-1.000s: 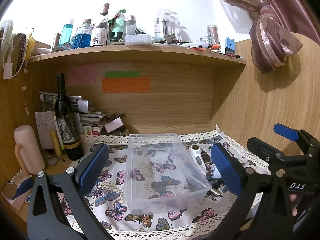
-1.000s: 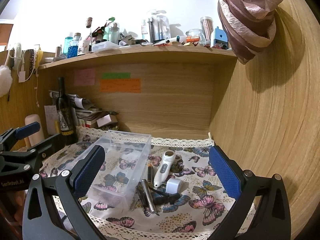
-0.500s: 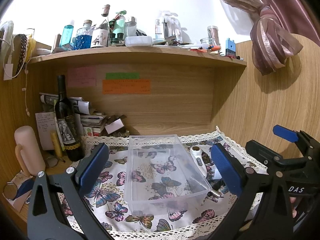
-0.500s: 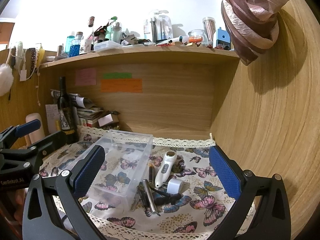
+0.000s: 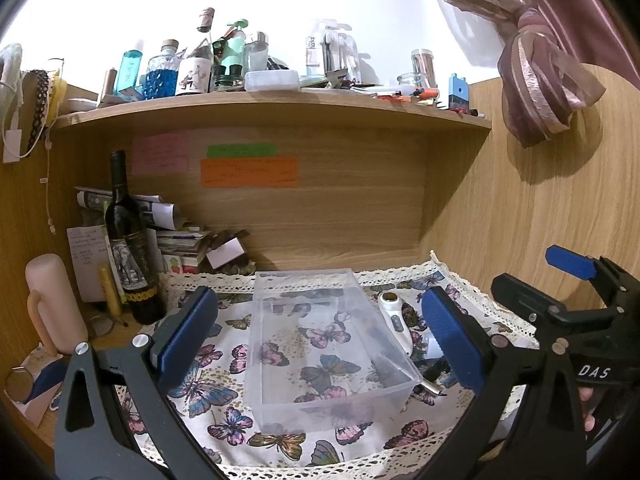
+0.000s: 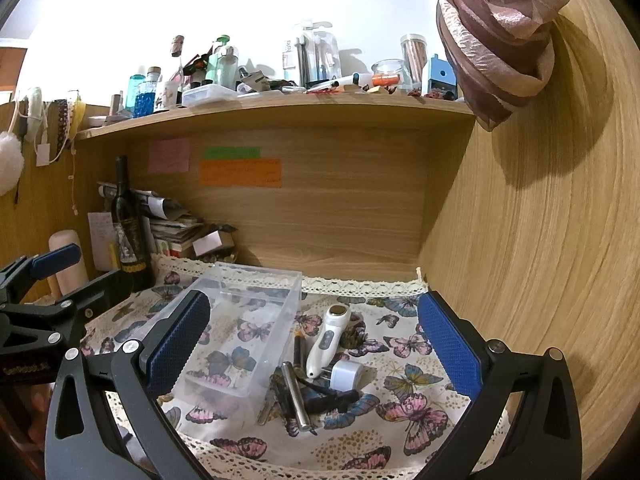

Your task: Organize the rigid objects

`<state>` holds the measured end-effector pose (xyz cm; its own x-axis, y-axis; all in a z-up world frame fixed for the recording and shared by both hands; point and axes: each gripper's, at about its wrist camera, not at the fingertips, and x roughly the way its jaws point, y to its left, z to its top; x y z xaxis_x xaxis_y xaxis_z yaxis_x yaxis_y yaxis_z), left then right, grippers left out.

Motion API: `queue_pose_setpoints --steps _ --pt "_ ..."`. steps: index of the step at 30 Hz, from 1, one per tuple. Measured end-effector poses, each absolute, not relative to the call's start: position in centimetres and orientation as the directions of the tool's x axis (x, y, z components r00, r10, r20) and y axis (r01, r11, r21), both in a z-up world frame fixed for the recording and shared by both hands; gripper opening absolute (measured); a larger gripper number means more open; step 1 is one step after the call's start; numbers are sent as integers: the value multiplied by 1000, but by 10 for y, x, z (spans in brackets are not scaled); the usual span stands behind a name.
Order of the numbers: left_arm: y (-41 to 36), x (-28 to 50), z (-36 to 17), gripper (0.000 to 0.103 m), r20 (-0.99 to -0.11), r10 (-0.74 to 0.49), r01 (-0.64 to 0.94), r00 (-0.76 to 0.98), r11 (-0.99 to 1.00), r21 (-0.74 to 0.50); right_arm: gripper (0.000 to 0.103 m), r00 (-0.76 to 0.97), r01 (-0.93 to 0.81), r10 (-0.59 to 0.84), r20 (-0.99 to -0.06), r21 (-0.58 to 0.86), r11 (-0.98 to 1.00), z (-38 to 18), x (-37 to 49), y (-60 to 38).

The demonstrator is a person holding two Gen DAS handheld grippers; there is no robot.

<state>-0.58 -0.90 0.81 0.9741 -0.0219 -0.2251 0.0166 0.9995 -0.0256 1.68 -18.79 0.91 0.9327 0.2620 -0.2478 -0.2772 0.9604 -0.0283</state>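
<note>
A clear plastic bin (image 5: pixel 320 336) stands empty on the butterfly cloth; it also shows in the right wrist view (image 6: pixel 240 320). To its right lies a pile: a white handheld device (image 6: pixel 328 340), a white plug adapter (image 6: pixel 346 374), a metal cylinder (image 6: pixel 294 394) and dark pens (image 6: pixel 298 350). The white device also shows in the left wrist view (image 5: pixel 394 322). My left gripper (image 5: pixel 320 340) is open and empty, above the bin. My right gripper (image 6: pixel 312 344) is open and empty, above the pile.
A wine bottle (image 5: pixel 128 248), stacked papers (image 5: pixel 176 236) and a pink cylinder (image 5: pixel 52 304) stand at the back left. A cluttered shelf (image 5: pixel 272 100) hangs overhead. A wooden wall (image 6: pixel 540 240) closes the right side. The lace cloth edge (image 6: pixel 304 464) runs along the front.
Both grippers have drifted only slightly; the views are almost the same. Nothing was taken hold of or let go.
</note>
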Motion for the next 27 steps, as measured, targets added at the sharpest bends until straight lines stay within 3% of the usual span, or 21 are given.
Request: queue_pose_setpoints --steps 20,21,24,27 --pt "-8 5 3 103 -248 -45 43 968 999 -16 103 931 -264 243 -273 -44 963 3 27 -189" --pt "-6 7 3 101 -255 -45 42 966 999 -15 103 929 -262 239 -281 -47 964 1 30 -189" --pt "2 15 -1 81 -289 14 -18 957 1000 -11 103 922 -258 233 -308 -44 965 -4 41 -192" --pt "13 26 -7 78 -324 42 -50 945 999 -15 97 913 -254 226 -339 -41 966 -10 52 -196"
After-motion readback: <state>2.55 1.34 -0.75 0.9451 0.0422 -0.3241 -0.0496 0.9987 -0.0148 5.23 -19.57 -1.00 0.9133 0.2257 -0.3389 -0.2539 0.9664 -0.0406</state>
